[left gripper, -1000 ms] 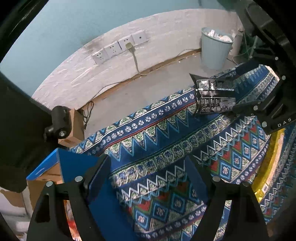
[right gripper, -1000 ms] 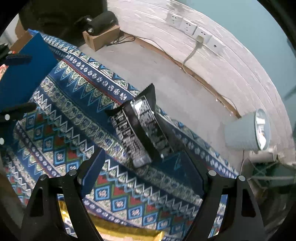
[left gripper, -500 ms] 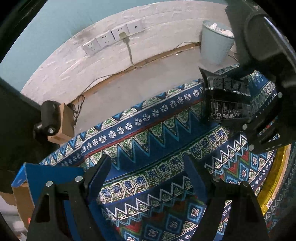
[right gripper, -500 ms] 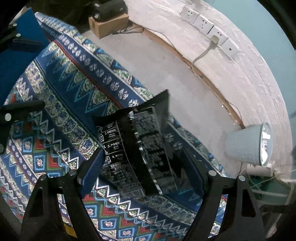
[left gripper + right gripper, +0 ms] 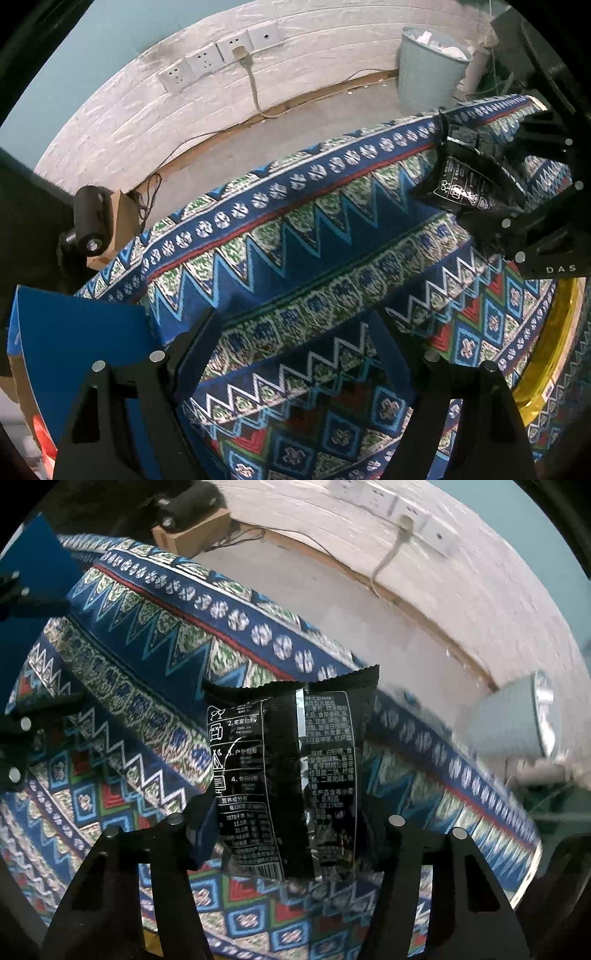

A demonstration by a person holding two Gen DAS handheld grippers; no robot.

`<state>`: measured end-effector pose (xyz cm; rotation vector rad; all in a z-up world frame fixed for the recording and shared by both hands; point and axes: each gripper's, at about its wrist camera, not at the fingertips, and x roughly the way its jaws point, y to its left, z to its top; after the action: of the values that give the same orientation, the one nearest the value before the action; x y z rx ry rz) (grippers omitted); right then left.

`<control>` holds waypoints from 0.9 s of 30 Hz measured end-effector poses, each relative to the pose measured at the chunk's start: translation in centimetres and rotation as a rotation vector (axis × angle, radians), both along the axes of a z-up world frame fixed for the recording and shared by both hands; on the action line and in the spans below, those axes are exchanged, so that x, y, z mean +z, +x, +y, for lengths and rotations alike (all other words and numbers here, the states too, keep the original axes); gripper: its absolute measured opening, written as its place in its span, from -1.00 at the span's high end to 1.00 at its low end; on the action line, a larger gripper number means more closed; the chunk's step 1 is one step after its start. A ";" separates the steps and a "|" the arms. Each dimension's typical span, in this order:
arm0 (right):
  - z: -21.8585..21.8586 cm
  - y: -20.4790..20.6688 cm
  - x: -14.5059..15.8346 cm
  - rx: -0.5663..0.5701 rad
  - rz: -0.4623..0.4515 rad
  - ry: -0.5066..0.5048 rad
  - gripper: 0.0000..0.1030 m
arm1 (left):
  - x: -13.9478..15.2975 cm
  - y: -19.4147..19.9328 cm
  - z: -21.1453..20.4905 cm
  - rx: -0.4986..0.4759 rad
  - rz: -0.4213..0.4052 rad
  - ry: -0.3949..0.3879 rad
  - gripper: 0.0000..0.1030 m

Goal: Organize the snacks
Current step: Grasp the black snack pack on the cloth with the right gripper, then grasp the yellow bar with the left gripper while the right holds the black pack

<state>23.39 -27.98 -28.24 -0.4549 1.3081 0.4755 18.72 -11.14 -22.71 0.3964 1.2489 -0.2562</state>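
Lowered since before, right gripper [image 5: 291, 834] has just been closing, clamped on black snack packet [image 5: 291, 775].

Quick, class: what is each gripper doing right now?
Left gripper: open, empty.
Right gripper: jaws just closing, fingers shut on black plastic snack packet.

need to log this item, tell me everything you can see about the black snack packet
The black snack packet is a glossy, crinkled plastic pouch with a zigzag-cut top seal, a raised back seam, white printed text, small icons and a barcode near its lower end. It lies back side up on the patterned cloth, near the table's far edge. The right gripper straddles its lower half; its jaws have just been closing and its fingers meet the packet's sides.
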 end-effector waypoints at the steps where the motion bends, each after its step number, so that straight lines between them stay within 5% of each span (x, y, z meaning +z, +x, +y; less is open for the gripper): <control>1: -0.2 -0.3 0.0 -0.009 0.005 0.005 -0.16 | 0.1 -0.3 -0.1 -0.005 -0.001 -0.002 -0.61; 27: -13.3 -9.8 4.9 -0.330 -0.050 0.011 -0.16 | 2.7 -7.2 -11.4 -0.264 -0.012 -0.095 -0.61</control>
<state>13.55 -41.32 -23.29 -0.2328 1.3011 0.1942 11.53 -22.52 -20.02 0.4799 1.1668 -0.5350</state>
